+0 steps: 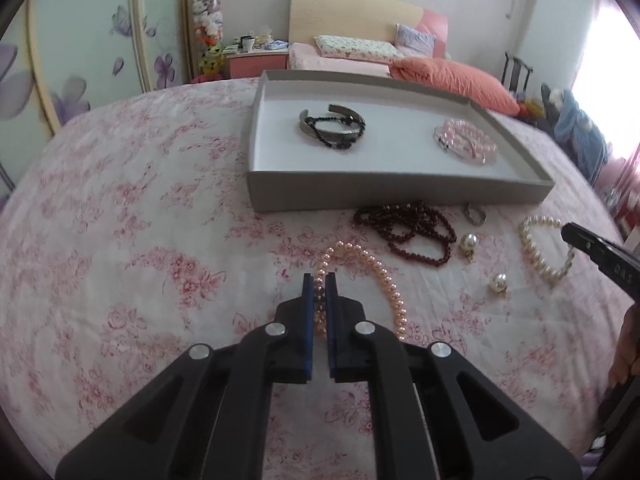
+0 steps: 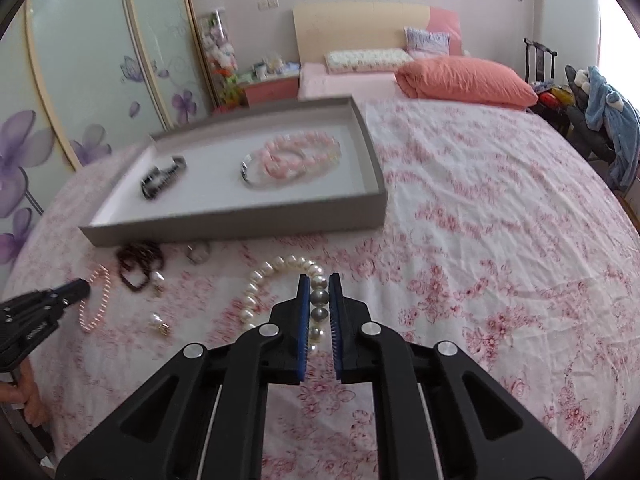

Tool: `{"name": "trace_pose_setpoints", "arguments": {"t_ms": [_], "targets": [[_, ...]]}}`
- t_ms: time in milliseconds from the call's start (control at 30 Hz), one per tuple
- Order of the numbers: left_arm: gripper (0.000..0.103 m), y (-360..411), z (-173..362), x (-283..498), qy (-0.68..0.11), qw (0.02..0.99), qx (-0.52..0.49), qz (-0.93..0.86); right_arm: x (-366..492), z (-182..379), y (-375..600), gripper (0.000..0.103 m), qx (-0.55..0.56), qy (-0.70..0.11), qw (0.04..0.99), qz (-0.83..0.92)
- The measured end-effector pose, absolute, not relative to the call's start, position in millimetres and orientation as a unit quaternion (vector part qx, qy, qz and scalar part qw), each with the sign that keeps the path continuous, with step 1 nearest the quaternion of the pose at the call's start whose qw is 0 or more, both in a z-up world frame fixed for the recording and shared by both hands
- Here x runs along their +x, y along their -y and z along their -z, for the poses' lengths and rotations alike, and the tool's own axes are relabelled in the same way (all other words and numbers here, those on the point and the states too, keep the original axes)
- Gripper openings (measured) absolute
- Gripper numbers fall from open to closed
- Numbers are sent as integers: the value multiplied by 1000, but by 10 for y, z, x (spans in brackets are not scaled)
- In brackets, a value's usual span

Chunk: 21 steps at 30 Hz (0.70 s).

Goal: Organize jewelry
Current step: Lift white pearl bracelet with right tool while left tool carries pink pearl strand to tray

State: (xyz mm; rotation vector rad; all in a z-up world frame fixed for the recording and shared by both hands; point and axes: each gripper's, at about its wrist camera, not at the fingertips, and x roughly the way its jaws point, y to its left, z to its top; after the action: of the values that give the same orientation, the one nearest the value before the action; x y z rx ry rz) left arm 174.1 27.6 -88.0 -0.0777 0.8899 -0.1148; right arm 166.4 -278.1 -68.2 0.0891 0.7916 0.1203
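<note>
Now both my tools are down on the floral bedspread [image 2: 460, 208], each closed onto a strand at the same time. My left gripper [image 1: 319, 280] has its blue pads narrowed around the pink pearl strand [image 1: 380, 280], which curves away to the right in small, glossy, tightly packed beads. My right gripper [image 2: 319, 280] pinches the white pearl bracelet [image 2: 260, 292] along its right side; these beads are larger, round and cream-coloured, and the loop lies flat near the front wall of the grey tray [image 2: 240, 228].

That shallow, matte cardboard tray sits toward the far side of the bed and holds a dark metal cuff with a black cord [image 1: 332, 126] on its left and pale pink bead bracelets [image 1: 466, 140] on its right. Loose on the cloth before it lie a tangled dark red bead necklace [image 1: 404, 228], a small metal ring [image 1: 475, 216] and two pearl earrings [image 1: 469, 242].

I judge this the pick-up step. Next comes a slow, level lift so the strands hang free, then a carry over the tray's wall to its bare middle. Smooth beads may slip between pads, and the soft bedding gives under pressure.
</note>
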Motion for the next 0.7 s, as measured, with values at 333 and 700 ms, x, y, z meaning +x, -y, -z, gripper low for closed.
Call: {"name": "trace_pose_setpoints", "arguments": {"t_ms": [333, 700], "targets": [[6, -340, 605, 1557, -381, 916, -92, 85, 1484, 395, 2685, 10, 75, -327, 937, -101], [6, -207, 345, 1388, -337, 930, -104, 102, 1342, 264, 2601, 10, 90, -289, 945, -122]]}}
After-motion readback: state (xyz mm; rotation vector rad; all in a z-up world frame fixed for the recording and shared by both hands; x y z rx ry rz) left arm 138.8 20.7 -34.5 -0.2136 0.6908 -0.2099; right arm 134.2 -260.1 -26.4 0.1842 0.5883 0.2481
